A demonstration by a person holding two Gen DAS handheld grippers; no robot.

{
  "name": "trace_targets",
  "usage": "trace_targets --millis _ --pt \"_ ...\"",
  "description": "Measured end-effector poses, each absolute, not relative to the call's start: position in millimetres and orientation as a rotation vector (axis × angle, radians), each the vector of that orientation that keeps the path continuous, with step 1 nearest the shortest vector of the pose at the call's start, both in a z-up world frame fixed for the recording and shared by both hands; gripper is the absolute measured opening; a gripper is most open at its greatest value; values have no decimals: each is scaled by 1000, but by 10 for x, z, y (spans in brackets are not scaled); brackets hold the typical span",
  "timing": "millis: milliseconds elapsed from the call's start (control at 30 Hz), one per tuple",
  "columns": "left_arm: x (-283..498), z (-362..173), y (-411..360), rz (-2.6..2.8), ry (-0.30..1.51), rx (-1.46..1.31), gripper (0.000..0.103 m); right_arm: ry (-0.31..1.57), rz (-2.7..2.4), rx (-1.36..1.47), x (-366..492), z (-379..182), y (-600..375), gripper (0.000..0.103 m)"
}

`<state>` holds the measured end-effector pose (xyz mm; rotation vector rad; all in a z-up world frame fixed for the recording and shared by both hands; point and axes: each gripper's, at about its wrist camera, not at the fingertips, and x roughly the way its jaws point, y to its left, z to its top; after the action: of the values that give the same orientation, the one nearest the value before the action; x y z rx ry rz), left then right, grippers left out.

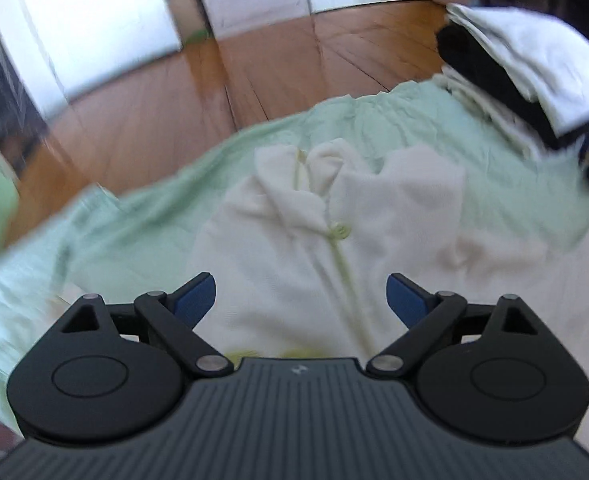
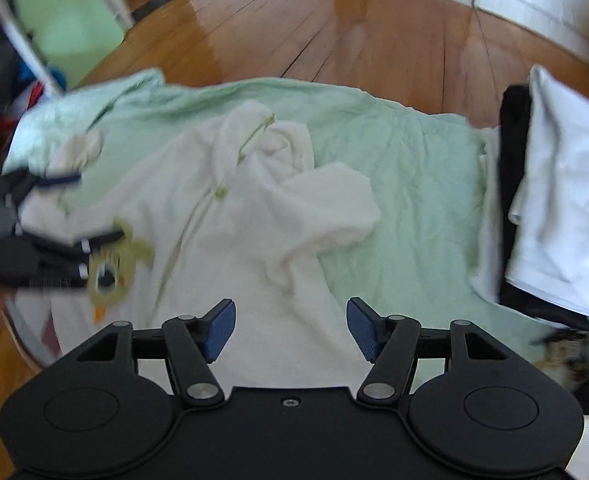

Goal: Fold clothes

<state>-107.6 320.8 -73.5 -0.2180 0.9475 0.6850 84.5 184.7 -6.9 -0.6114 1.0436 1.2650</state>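
Garment: cream zip-up (image 2: 230, 216) rumpled on green sheet (image 2: 394, 152), sleeve doubled over.
Fingers: left gripper (image 1: 300, 296), right gripper (image 2: 290, 328) both released, empty.
Risk: pinching sheet with fabric, dragging both.

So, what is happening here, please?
A person holds a tool in each hand above a white garment spread on a light green sheet on the floor. The left tool and right tool are both open and hold nothing. The garment is rumpled, not yet folded. A stack of folded clothes lies to the right.
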Motion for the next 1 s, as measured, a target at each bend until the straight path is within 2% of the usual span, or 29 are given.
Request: trace_targets --millis 133,300,433,700,833,867,900,933,967,1000 --pt "-794 -858 3524 716 939 -300 93 1070 1278 -568 905 -494 2080 67" --pt "-518 -1038 3781 652 992 -196 93 1191 1227 -585 1031 -959 2312 67" --pt "-454 -1069 4118 642 935 -335 93 1242 1221 -562 1258 -1149 2484 67" --pt "-273 -1487 4615 765 886 -456 93 1638 1187 -266 2003 -1615 2756 68" --pt "-238 -1722 4784 761 825 -543 90 1598 1201 -210 2077 -1741 2858 69" --pt "-228 -1775 4811 756 810 -562 78 1588 1205 -196 2096 -1772 2883 70" --pt "-207 -1820 4814 747 806 -578 52 1578 1208 -182 2114 -1803 2909 70" --pt "-184 -1869 4818 735 808 -596 38 1568 1211 -168 2133 -1835 2934 70" --pt "-171 -1909 4810 722 804 -613 11 1558 1215 -154 2151 -1866 2959 70" --pt "-175 -1925 4787 717 790 -622 10 1548 1218 -140 2170 -1897 2985 70"
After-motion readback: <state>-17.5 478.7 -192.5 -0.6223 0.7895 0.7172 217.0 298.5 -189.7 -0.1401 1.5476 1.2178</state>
